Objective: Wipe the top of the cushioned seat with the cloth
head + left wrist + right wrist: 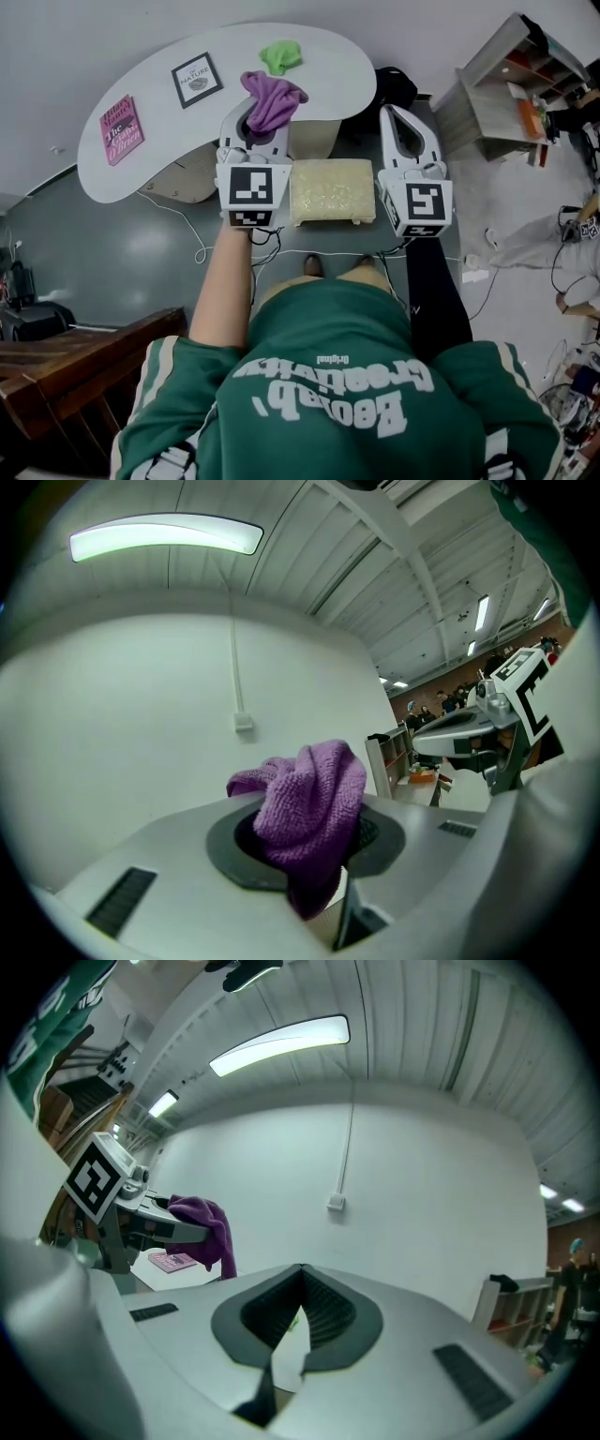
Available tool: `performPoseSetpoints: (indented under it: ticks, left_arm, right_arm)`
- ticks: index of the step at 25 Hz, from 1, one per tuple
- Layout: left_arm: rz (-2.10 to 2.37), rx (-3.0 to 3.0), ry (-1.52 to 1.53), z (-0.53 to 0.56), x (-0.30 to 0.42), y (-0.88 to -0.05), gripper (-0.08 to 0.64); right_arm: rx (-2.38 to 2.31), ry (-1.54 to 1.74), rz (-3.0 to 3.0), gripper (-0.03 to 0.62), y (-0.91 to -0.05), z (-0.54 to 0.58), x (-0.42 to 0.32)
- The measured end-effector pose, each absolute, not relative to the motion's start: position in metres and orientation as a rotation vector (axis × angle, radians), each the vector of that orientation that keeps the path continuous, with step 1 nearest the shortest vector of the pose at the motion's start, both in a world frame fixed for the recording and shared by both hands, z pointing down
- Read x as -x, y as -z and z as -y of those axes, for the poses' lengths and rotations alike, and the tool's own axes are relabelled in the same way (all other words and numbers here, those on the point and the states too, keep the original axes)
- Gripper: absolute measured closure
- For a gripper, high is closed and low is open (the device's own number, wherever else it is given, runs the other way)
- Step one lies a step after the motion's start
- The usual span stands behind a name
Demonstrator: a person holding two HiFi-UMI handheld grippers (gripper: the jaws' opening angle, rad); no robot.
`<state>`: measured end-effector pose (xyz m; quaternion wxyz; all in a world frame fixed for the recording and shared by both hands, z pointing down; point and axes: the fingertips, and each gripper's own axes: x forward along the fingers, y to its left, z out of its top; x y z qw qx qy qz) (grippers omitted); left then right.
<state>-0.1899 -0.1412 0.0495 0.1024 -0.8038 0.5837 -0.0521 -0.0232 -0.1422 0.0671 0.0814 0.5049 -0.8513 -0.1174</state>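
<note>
Purple knit cloth (309, 808), crumpled, drooping | L gripper (314, 850) fingers grasping it | R gripper (298, 1321) fingers clenched, empty | seat (332, 190) pale

The cushioned seat (333, 190) has its top uncovered. It is flanked at 9 o'clock by the left claw (255, 117), clamped on a purple cloth (273, 97), and at 3 o'clock by the right claw (405, 120), jaws together. The white desk (309, 75) crowds it at 12 o'clock; cables (199, 239) trail over the floor (112, 253) at 7 o'clock.
</note>
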Motion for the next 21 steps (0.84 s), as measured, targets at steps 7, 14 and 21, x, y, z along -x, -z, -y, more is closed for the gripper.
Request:
performPoseSetpoints:
  ticks: [7,14,21]
  left_arm:
    - [-1.719,2.376,0.148,0.136,0.188,-0.047,0.443]
    - [-1.720,2.394,0.175,0.135,0.185,-0.054,0.443]
    - [-1.709,2.405,0.191,0.133,0.177,-0.060,0.443]
  right_arm:
    - [-1.505,0.343,2.551,0.584,-0.070,0.139,0.024]
    - [-1.490,0.314,2.561,0.584,-0.079,0.137,0.026]
    - [-1.494,0.308,2.568,0.584,-0.081,0.136,0.020]
